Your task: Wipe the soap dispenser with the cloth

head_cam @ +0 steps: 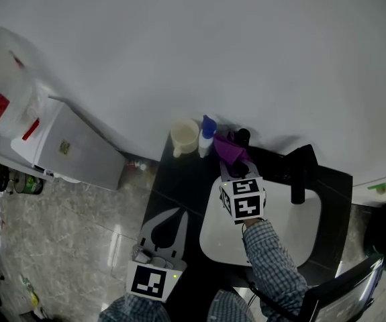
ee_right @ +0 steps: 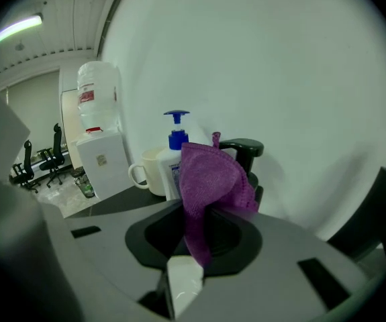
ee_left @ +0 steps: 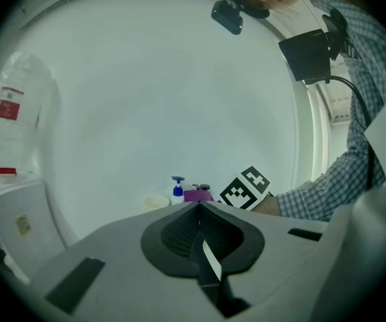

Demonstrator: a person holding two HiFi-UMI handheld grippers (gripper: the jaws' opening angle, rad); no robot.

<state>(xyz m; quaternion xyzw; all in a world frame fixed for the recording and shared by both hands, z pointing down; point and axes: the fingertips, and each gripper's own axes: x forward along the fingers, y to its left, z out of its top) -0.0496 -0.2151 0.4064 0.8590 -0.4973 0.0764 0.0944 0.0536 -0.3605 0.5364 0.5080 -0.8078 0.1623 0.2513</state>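
On the dark desk (head_cam: 178,183) against the white wall, a white plastic soap dispenser with a blue pump head (head_cam: 207,137) stands upright between a cream ceramic mug (head_cam: 184,136) and a black, knob-topped fixture (head_cam: 243,138). A white basin (head_cam: 293,230) is set into the desk to its right.

The right claw (head_cam: 233,165) is clamped on a purple microfibre cloth (ee_right: 209,180). The cloth sits pinched between the jaws, and its free fold stands up in front of them. In the right gripper view this fold covers part of the bottle's right side. It may already be resting against the plastic, but the cloth itself hides the contact, so that stays uncertain. The left claw (ee_left: 199,223) is held low and well apart from the bottle. Its jaws are together with nothing between them.

The step in hand looks like the approach, or the very start of the wipe: the cloth is gripped and lies at the bottle, with the pump and left face uncovered. The next move calls for pressing the fold onto the bottle wall and stroking along it. The pressure must be light, since a tall, narrow bottle standing free could tip toward the mug. The idle left claw could steady it at the neck.
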